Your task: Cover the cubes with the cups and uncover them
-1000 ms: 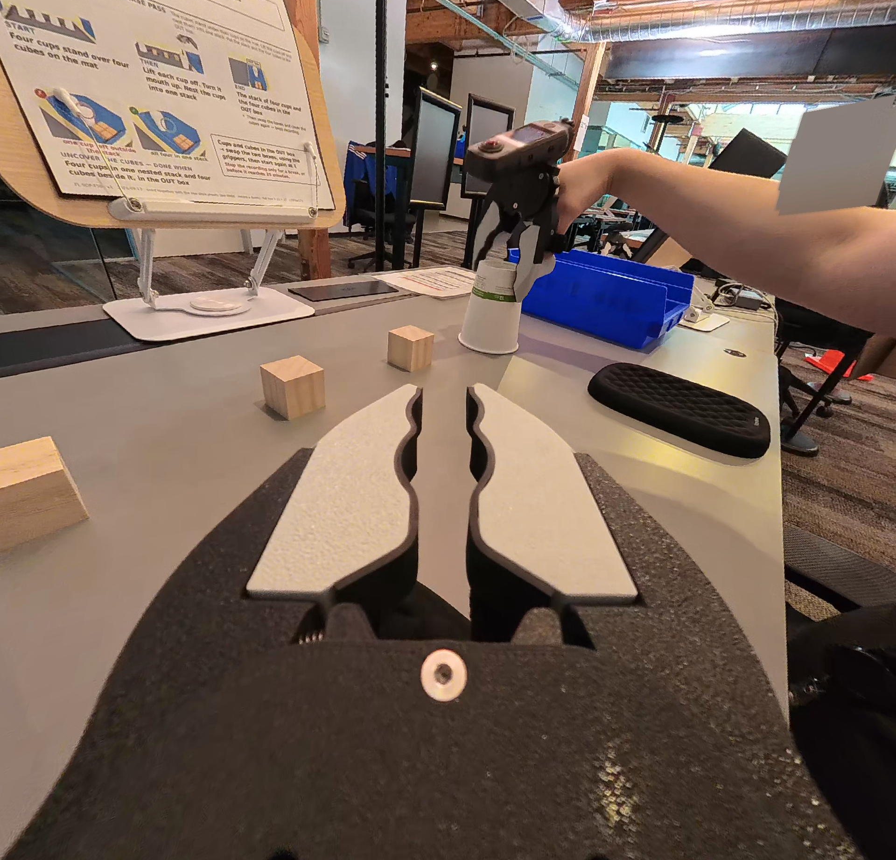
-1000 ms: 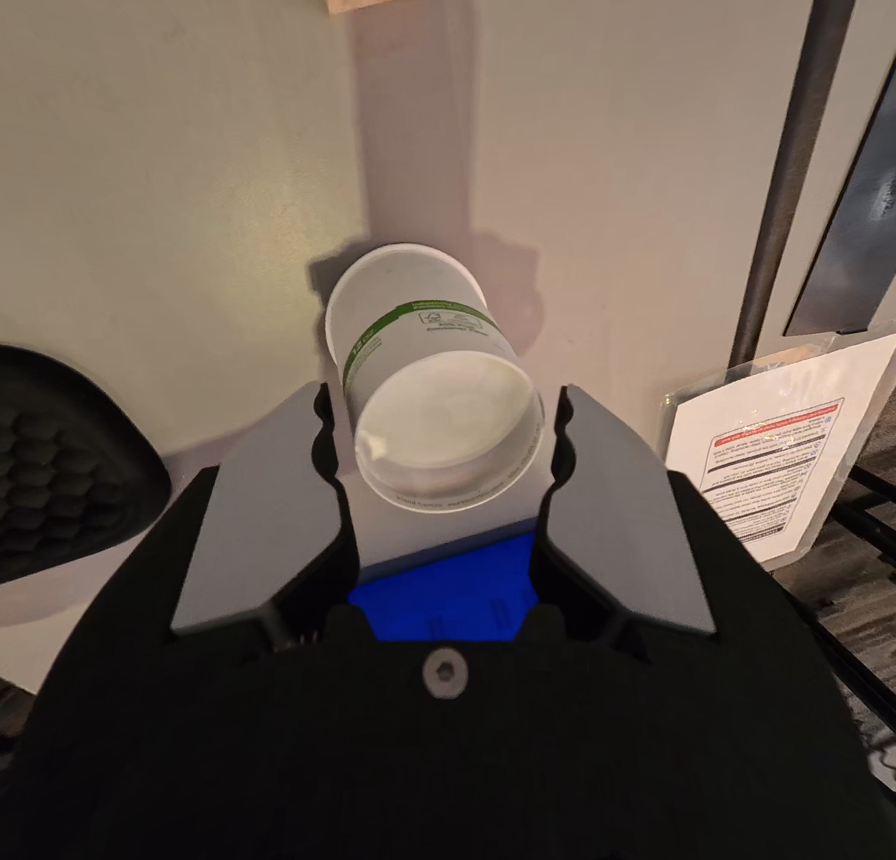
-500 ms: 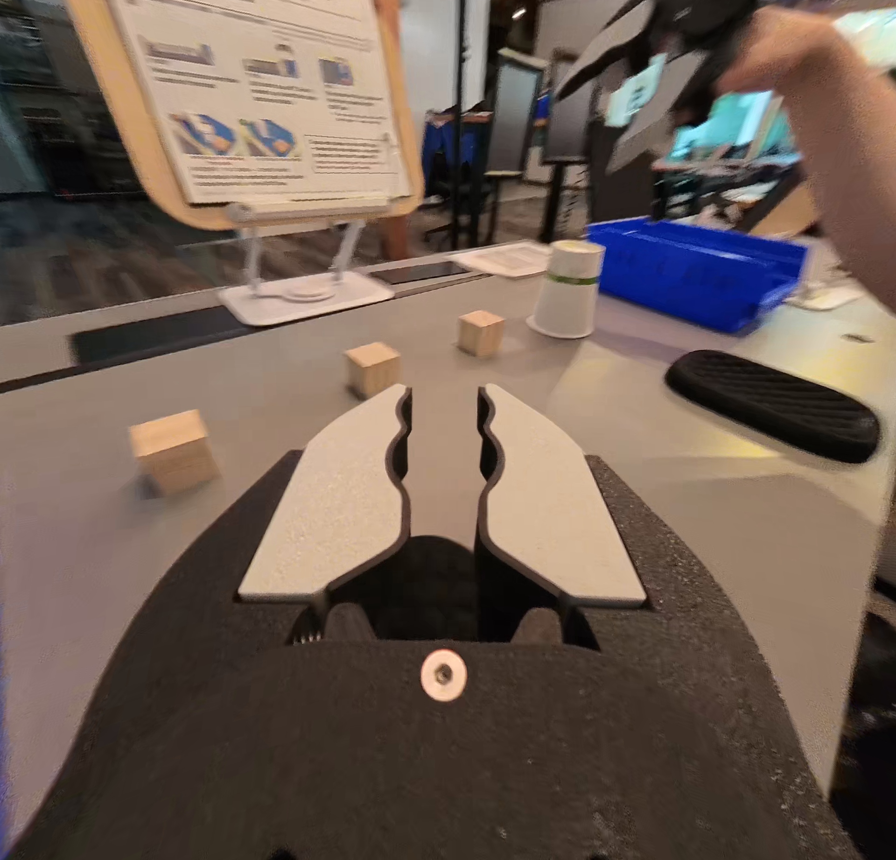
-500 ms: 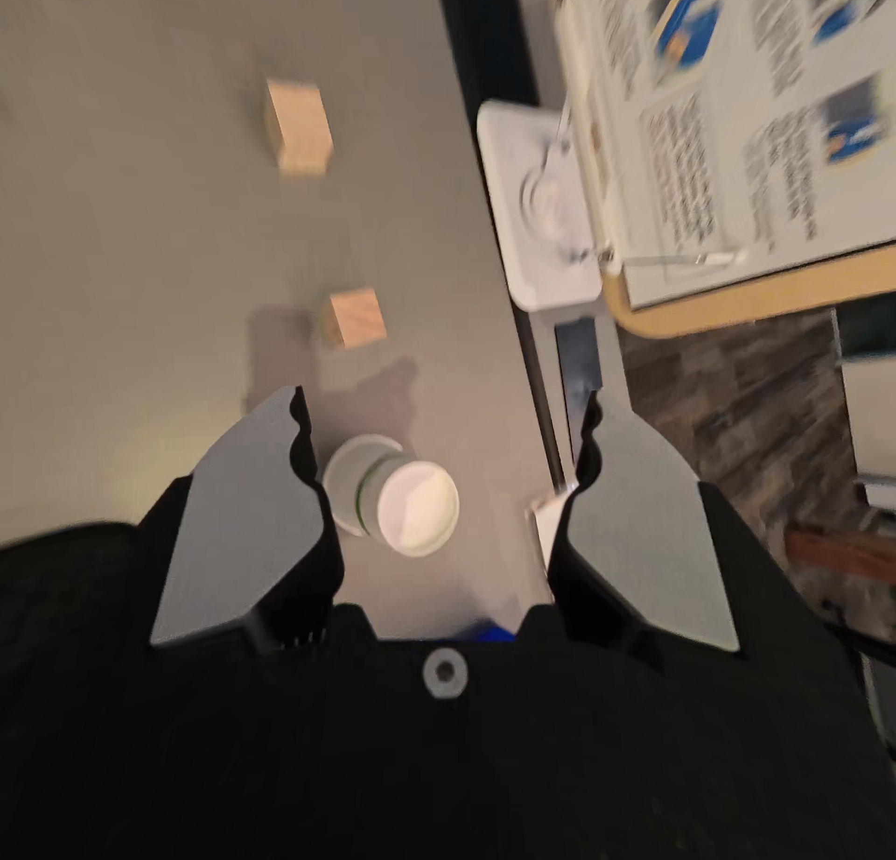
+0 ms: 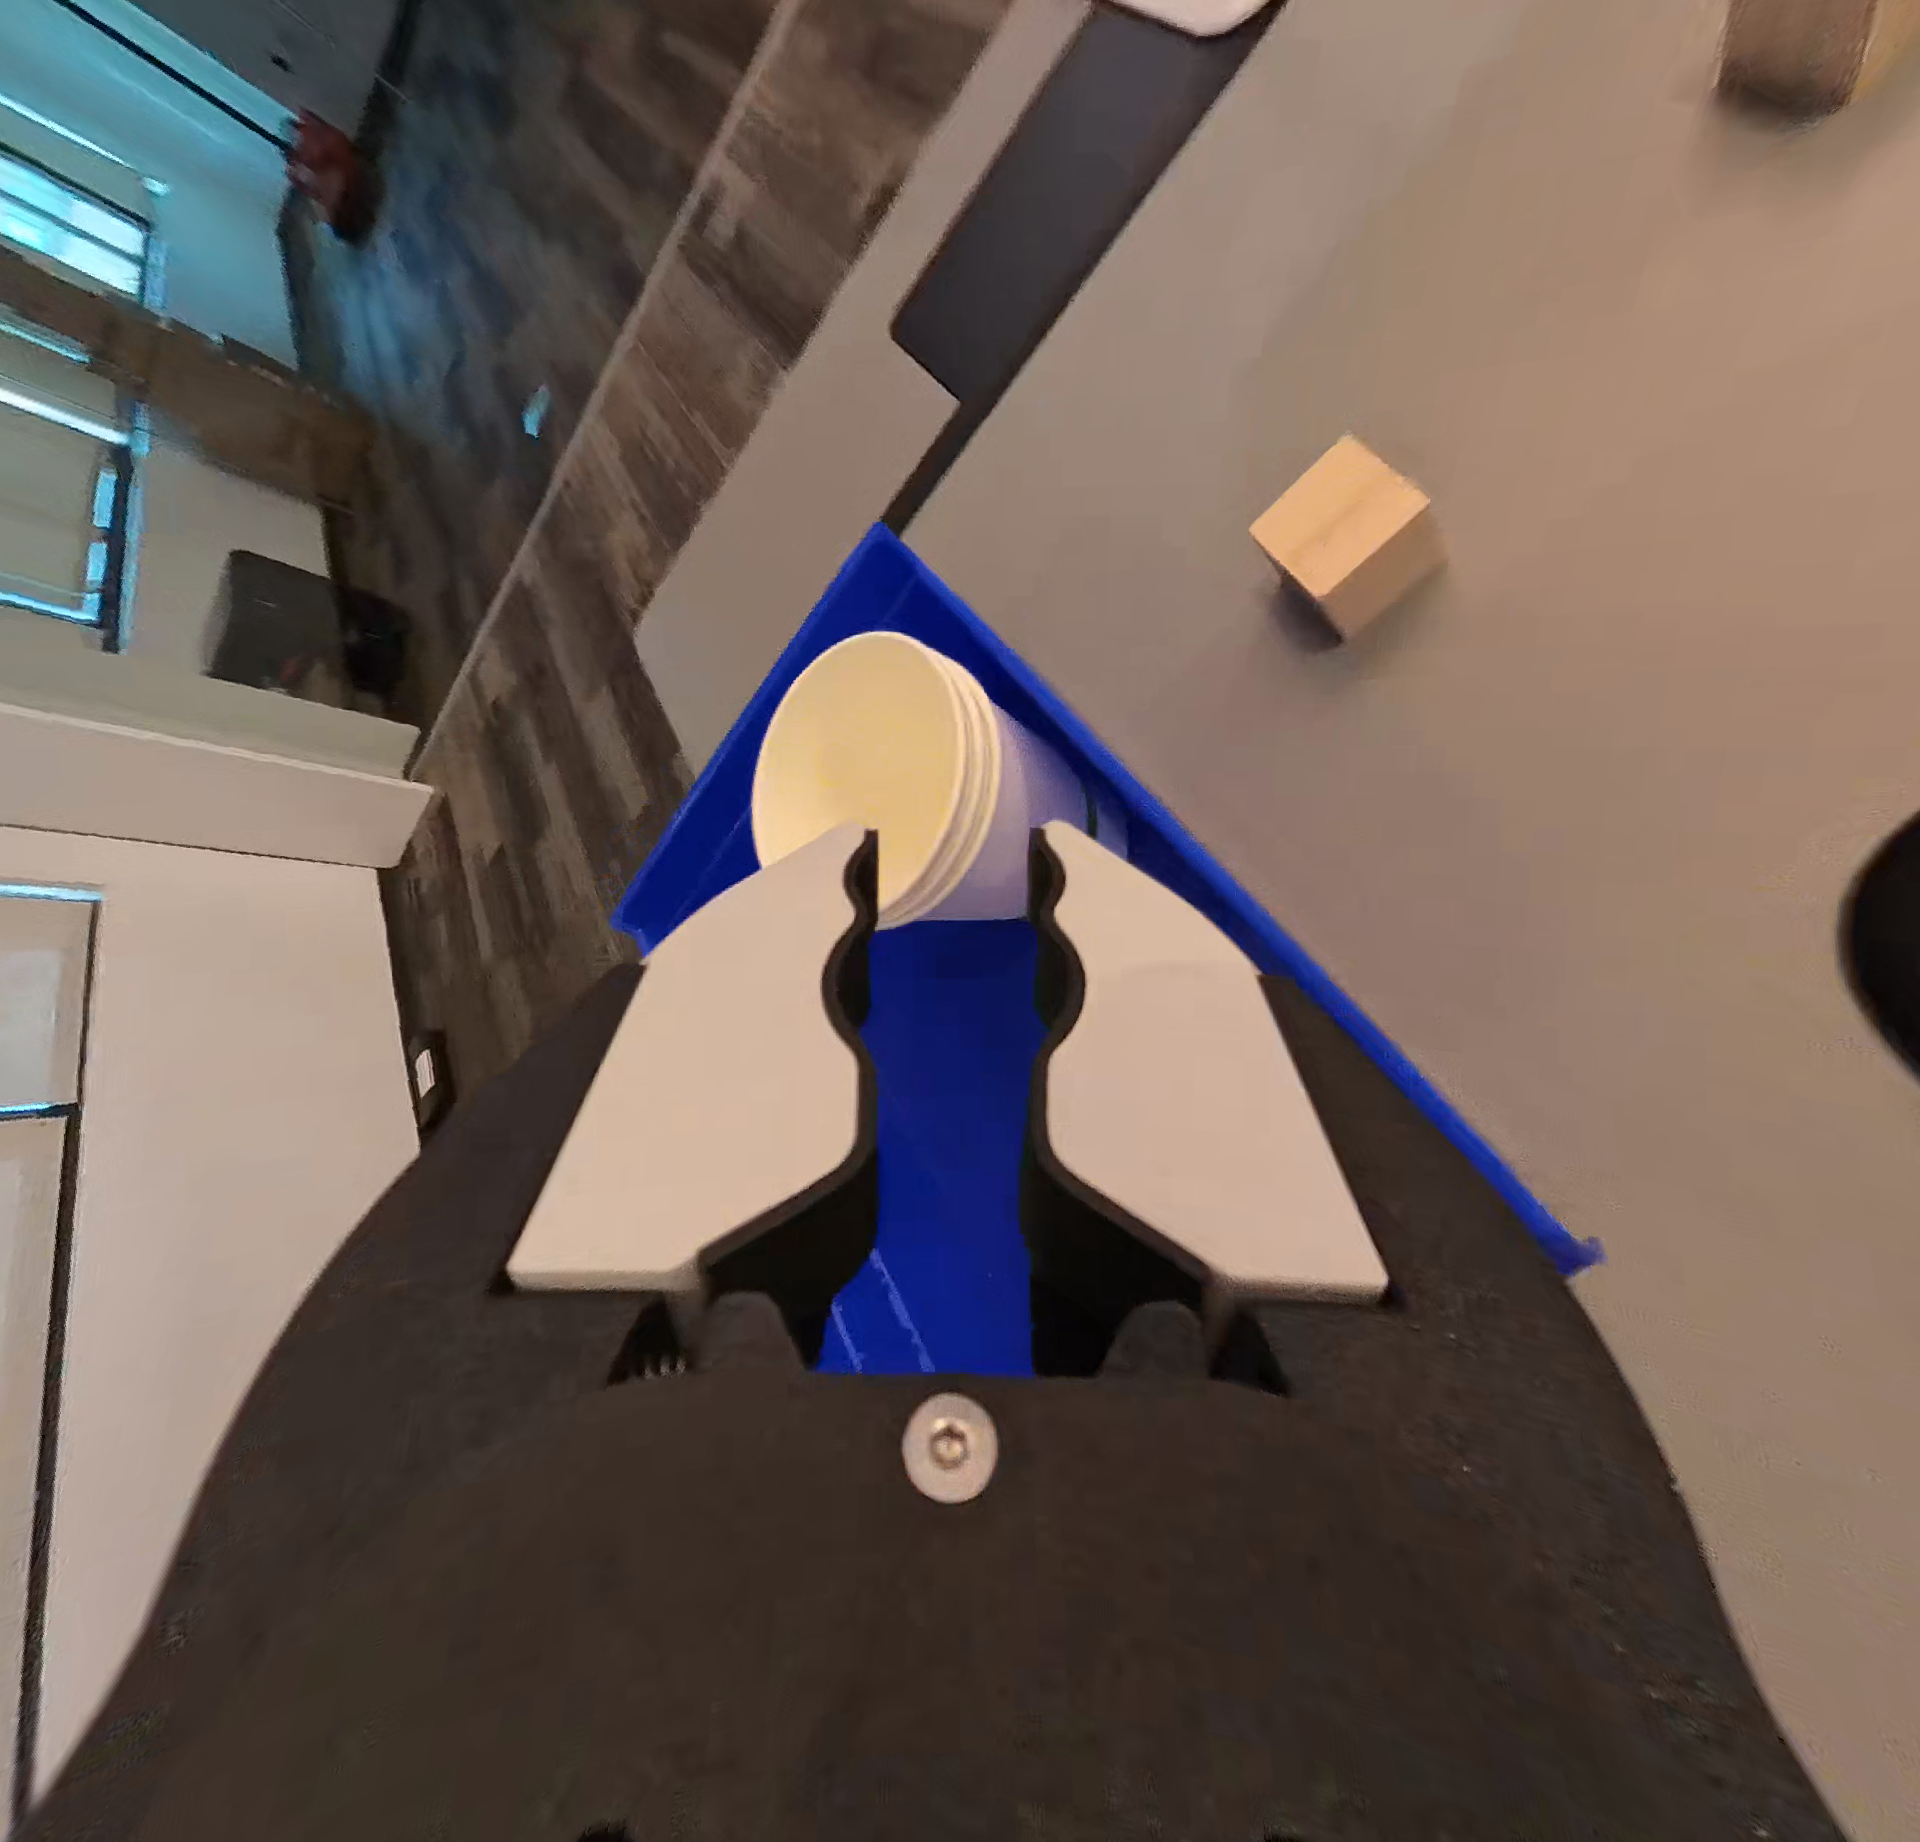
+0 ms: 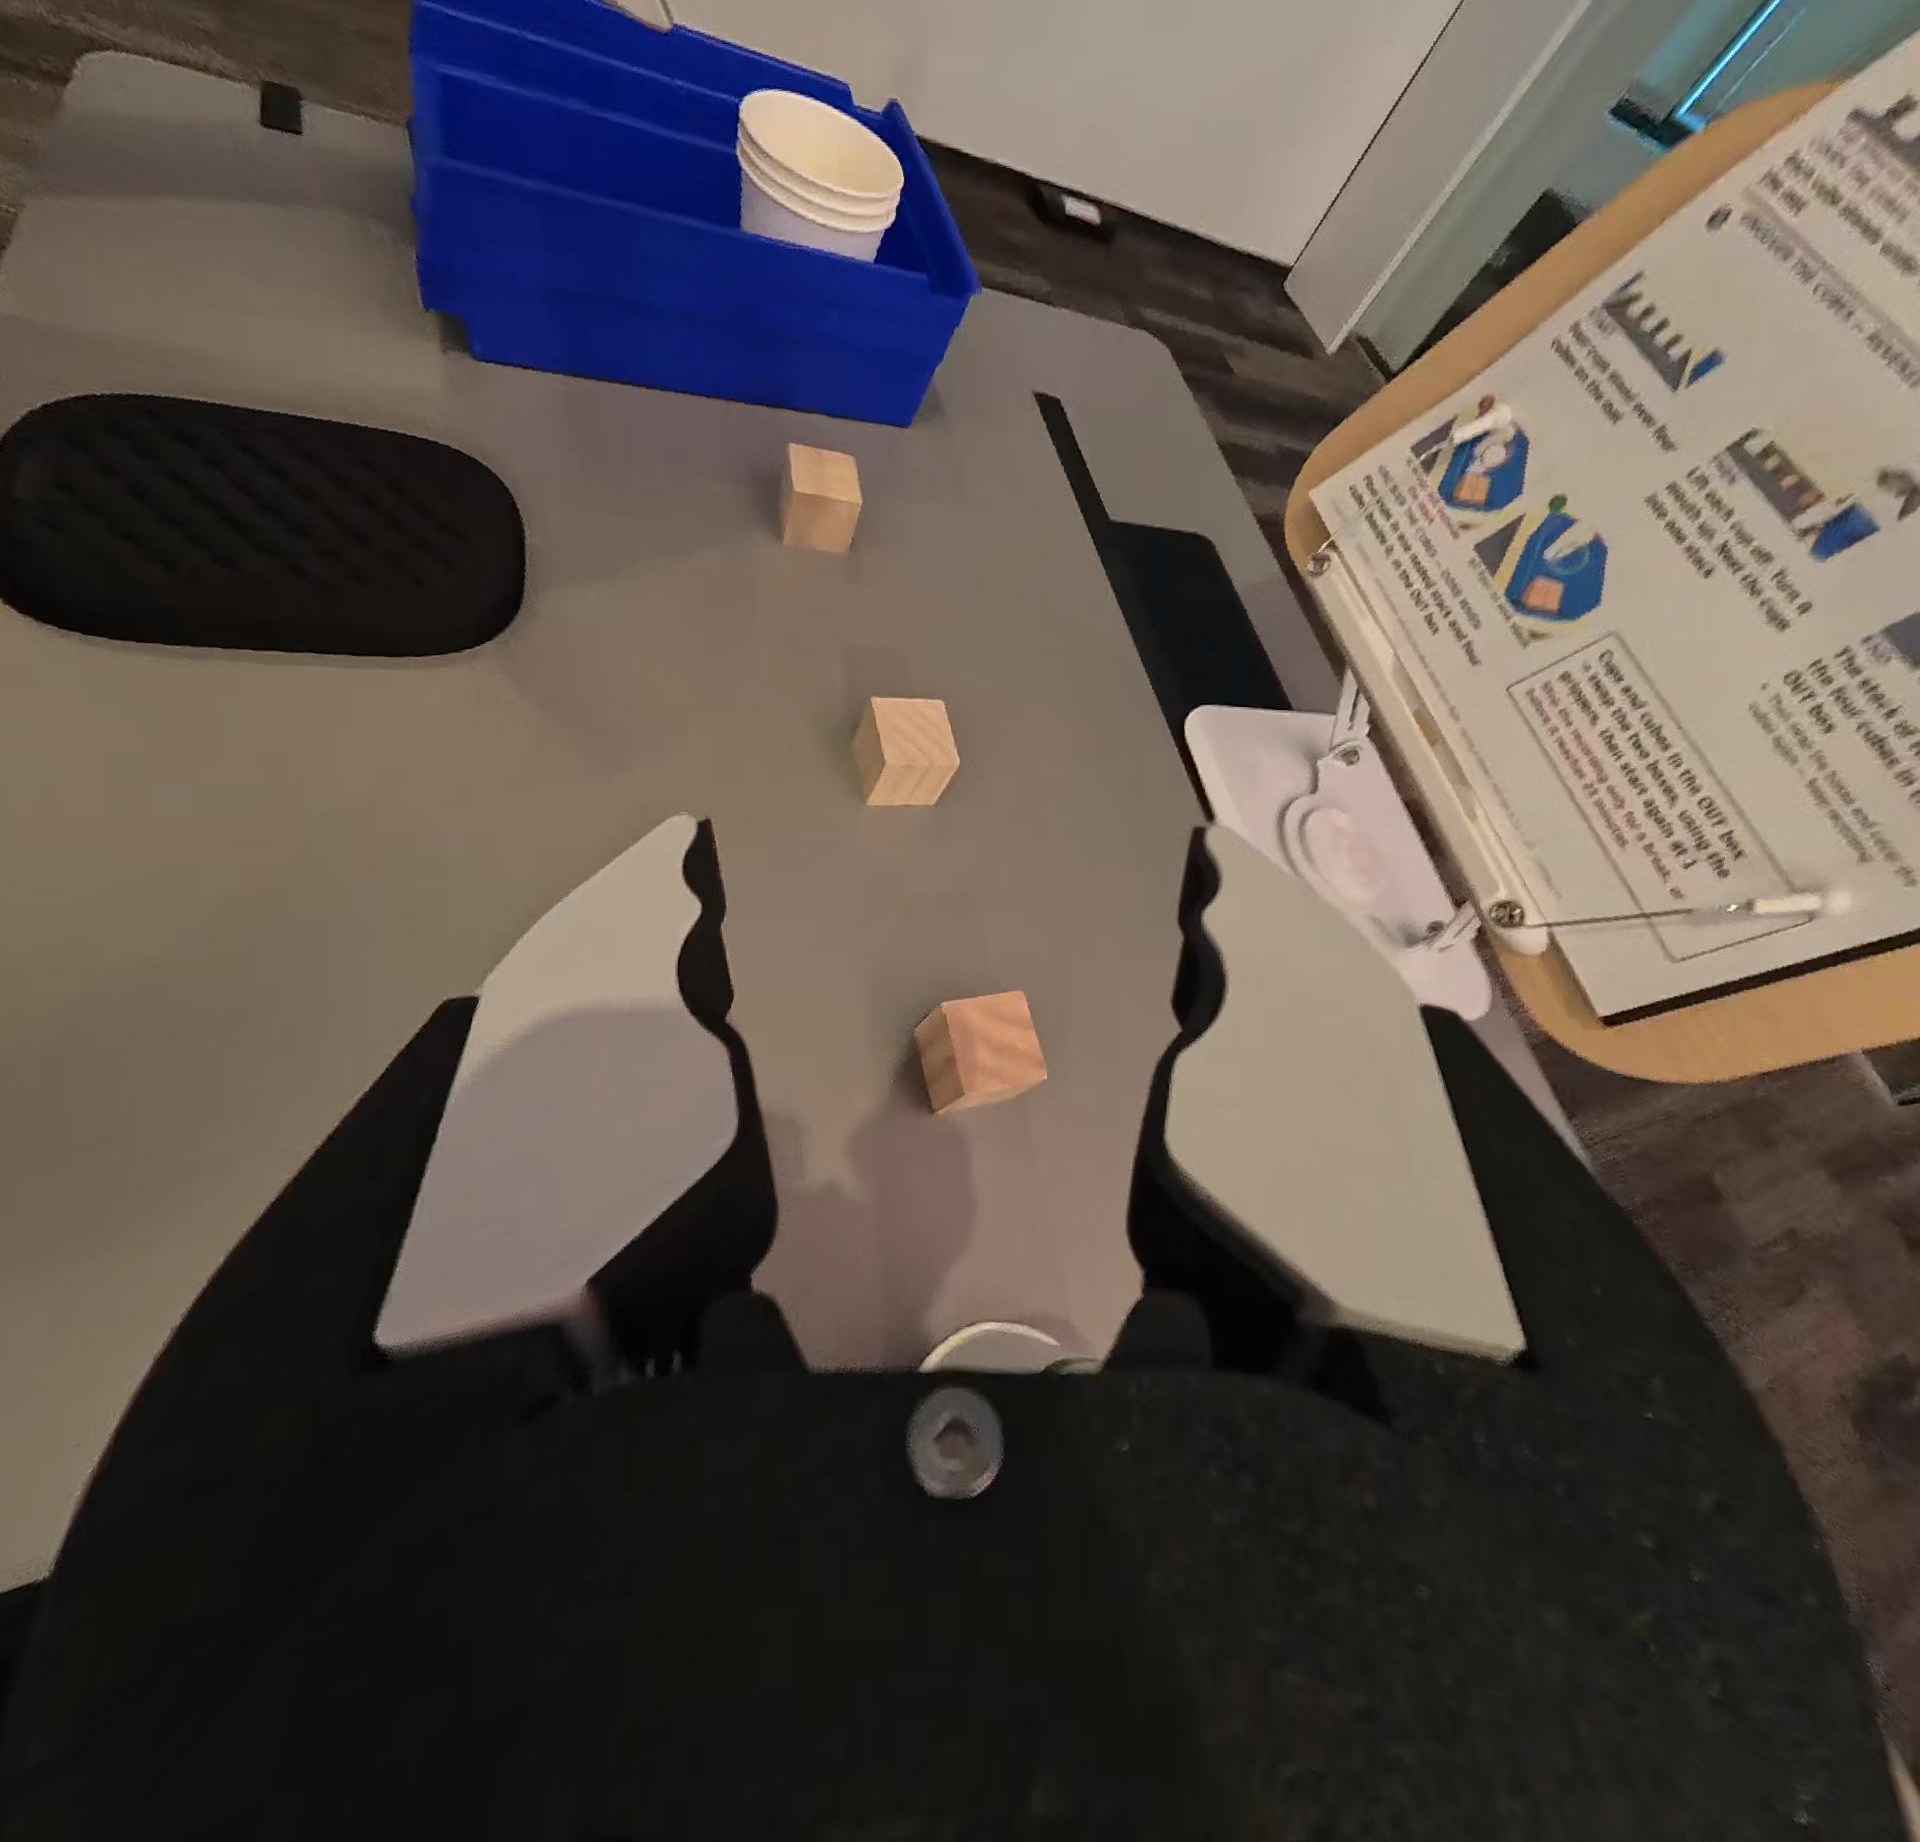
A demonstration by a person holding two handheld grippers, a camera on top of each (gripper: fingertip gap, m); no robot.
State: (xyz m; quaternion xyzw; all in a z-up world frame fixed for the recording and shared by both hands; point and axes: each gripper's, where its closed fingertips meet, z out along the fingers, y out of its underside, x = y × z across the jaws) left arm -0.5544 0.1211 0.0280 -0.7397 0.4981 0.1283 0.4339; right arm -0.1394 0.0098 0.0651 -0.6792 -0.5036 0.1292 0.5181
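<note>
Now, line by line:
Left tongs: my left gripper [image 5: 951, 834] hangs over the blue bin [image 5: 1195, 857], its jaws partly apart; the left tip overlaps the rim of the cup stack [image 5: 883, 764], and I cannot tell whether either tip touches it.
Cup stack: nested white cups stand mouth up inside the bin, at 12 o'clock from my left tips; in the right wrist view the cup stack [image 6: 818, 177] sits at 11 o'clock, at the bin's right end.
Right tongs: my right gripper [image 6: 951, 847] is spread wide and holds nothing, above the grey table [image 6: 623, 753].
Cubes: three wooden cubes lie uncovered in a row well apart, the nearest cube [image 6: 980, 1051] between my right jaws, the middle cube [image 6: 905, 751] at 12 o'clock, the far cube [image 6: 821, 497] just before the bin.
Covered cup: a white rim [image 6: 987, 1343] peeks out at 6 o'clock, under my right tongs' body.
Other things: a black wrist pad [image 6: 249, 525] at 10 o'clock, an instruction board [image 6: 1662, 587] on its stand at 2 o'clock.
</note>
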